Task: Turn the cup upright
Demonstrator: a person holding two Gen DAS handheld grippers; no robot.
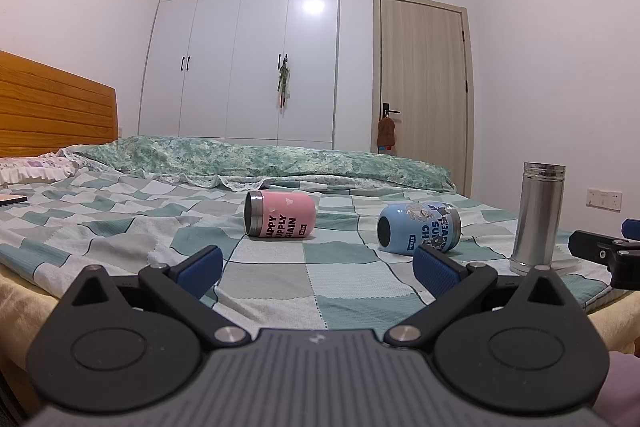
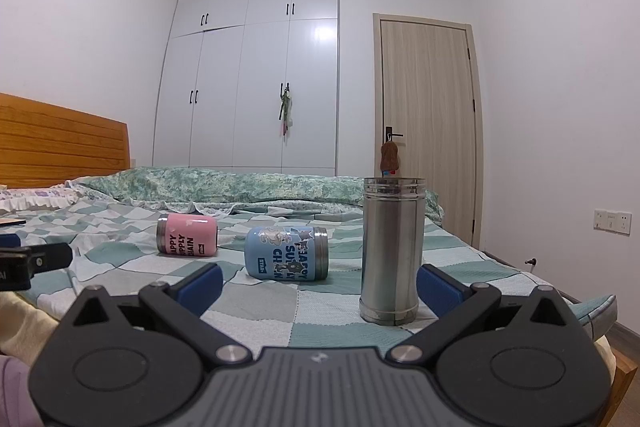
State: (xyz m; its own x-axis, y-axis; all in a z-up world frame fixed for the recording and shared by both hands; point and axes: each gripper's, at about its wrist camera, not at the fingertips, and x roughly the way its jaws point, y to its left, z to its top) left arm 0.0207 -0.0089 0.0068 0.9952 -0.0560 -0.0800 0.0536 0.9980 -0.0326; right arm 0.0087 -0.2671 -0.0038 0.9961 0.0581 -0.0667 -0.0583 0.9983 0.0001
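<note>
Status: the flip is not yet started on either lying cup. Three vessels rest on the checked bed [image 1: 352, 283].

1. The pink cup [image 1: 281, 215] lies on its side toward the middle of the bed. In the left wrist view its steel-rimmed mouth faces left, and the lettering on its wall runs sideways. Nothing touches it.
2. The blue cup [image 1: 419, 228] also lies on its side, nearer the bed's right edge and well apart from the pink cup. In the left wrist view its rounded base faces the camera; in the right wrist view its steel rim points right.
3. The steel flask [image 2: 393, 251] stands on end near the front right corner of the bed. Whether its open end faces up or down cannot be told from these views.

Claw state:
- The left claw [image 1: 318, 269] is spread wide and holds nothing. It sits low at the front edge of the bed, with both lying cups ahead of it.
- The right claw [image 2: 320, 283] is likewise spread and empty. The steel flask stands just inside its right pad [image 2: 438, 289], near it; contact cannot be confirmed.

Remaining work, as judged from this layout: grip a lying cup across its wall, turn it onto its base, and release. Both lying cups remain to be done if the task covers both.
</note>
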